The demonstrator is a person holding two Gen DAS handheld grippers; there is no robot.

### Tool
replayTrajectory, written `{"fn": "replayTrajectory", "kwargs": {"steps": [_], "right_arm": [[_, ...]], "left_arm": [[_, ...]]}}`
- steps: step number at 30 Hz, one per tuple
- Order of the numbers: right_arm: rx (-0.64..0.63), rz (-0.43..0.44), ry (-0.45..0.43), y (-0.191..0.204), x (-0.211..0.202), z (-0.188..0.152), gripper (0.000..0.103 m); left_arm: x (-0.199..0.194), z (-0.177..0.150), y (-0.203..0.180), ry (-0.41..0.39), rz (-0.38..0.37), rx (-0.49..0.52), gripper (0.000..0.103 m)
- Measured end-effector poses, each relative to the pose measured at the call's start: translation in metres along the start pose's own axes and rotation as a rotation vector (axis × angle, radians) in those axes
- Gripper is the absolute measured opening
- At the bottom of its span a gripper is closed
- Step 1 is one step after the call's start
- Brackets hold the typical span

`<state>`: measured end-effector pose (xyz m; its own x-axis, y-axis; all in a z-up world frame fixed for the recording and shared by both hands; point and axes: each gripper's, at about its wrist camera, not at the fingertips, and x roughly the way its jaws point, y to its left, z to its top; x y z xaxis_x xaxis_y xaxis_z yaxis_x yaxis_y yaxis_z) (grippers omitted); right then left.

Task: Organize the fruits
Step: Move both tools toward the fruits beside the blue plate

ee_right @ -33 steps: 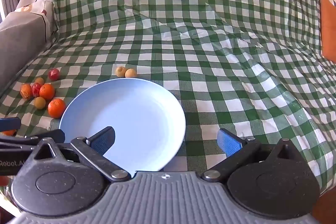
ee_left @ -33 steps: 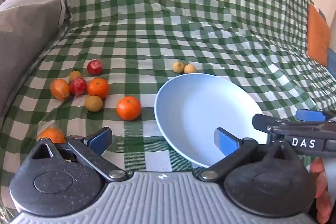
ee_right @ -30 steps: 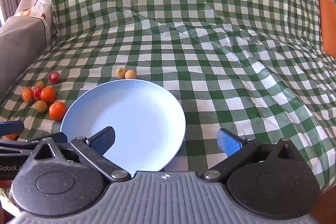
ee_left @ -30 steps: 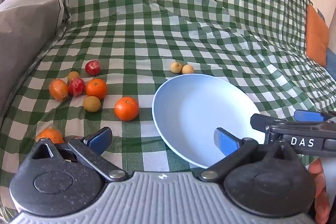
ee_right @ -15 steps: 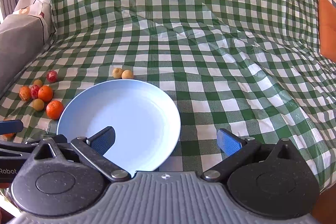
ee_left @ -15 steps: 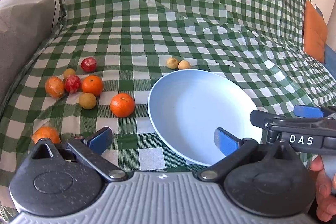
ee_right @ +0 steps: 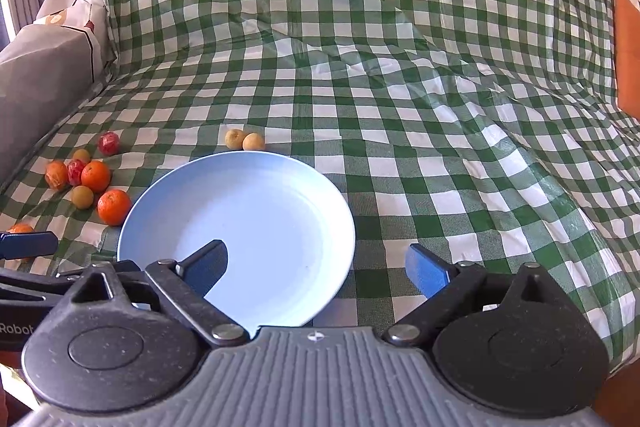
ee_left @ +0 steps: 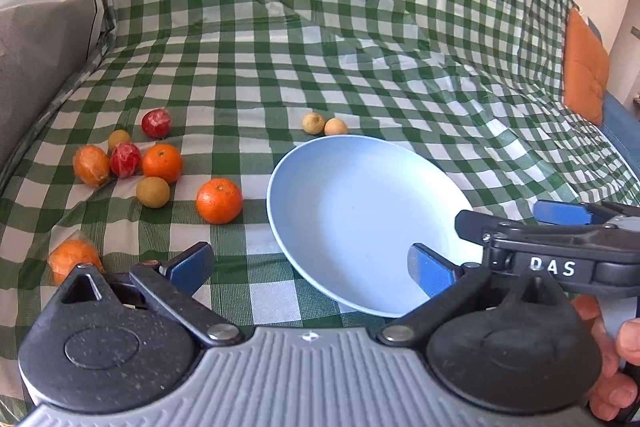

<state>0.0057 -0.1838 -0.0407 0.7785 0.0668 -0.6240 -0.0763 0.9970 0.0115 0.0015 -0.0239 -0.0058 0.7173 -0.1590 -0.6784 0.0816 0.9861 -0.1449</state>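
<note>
An empty light blue plate [ee_left: 360, 203] lies on the green checked cloth. To its left lie loose fruits: an orange [ee_left: 219, 201], a second orange [ee_left: 162, 163], two red fruits [ee_left: 157, 123] and several small yellow-brown ones [ee_left: 153, 191]. A pair of these [ee_left: 324, 125] touches the plate's far rim. My left gripper [ee_left: 308, 263] hangs open over the plate's near left edge, holding nothing. My right gripper [ee_right: 316, 263] is over the plate [ee_right: 240, 219]. Its jaws are closing, with the plate's near right rim showing between them and untouched.
A grey cushion [ee_left: 40, 39] rises at the left edge. An orange cushion [ee_left: 584, 67] stands at the far right. One wrapped orange [ee_left: 74, 259] lies just left of my left finger. A hand [ee_left: 612, 367] grips the right tool at the lower right.
The right gripper's fingers have come a little closer together. Plate and fruits lie where they were, and both hands have hardly moved.
</note>
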Motion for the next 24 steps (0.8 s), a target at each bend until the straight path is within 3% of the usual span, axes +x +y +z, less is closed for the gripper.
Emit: {"fn": "replayTrajectory", "kwargs": {"steps": [6, 8, 11, 13, 17, 24], "right_arm": [[-0.015, 0.016, -0.020, 0.001, 0.002, -0.001, 0.081], [-0.012, 0.024, -0.027, 0.001, 0.003, -0.001, 0.072], [0.009, 0.038, -0.045, 0.001, 0.001, 0.000, 0.056], [0.039, 0.044, -0.062, 0.001, -0.002, 0.002, 0.051], [0.081, 0.055, -0.089, 0.005, -0.010, 0.009, 0.050], [0.025, 0.054, -0.138, 0.033, -0.038, 0.028, 0.050]], "left_arm": [[-0.003, -0.001, -0.001, -0.016, -0.007, 0.011, 0.102], [-0.003, -0.001, 0.000, -0.021, -0.019, 0.009, 0.095], [-0.003, -0.001, -0.001, -0.018, -0.003, 0.031, 0.073], [-0.003, -0.003, 0.002, -0.007, 0.017, 0.039, 0.053], [-0.013, -0.003, 0.015, -0.016, 0.008, 0.010, 0.049], [-0.050, -0.004, 0.036, -0.074, -0.057, -0.034, 0.049]]}}
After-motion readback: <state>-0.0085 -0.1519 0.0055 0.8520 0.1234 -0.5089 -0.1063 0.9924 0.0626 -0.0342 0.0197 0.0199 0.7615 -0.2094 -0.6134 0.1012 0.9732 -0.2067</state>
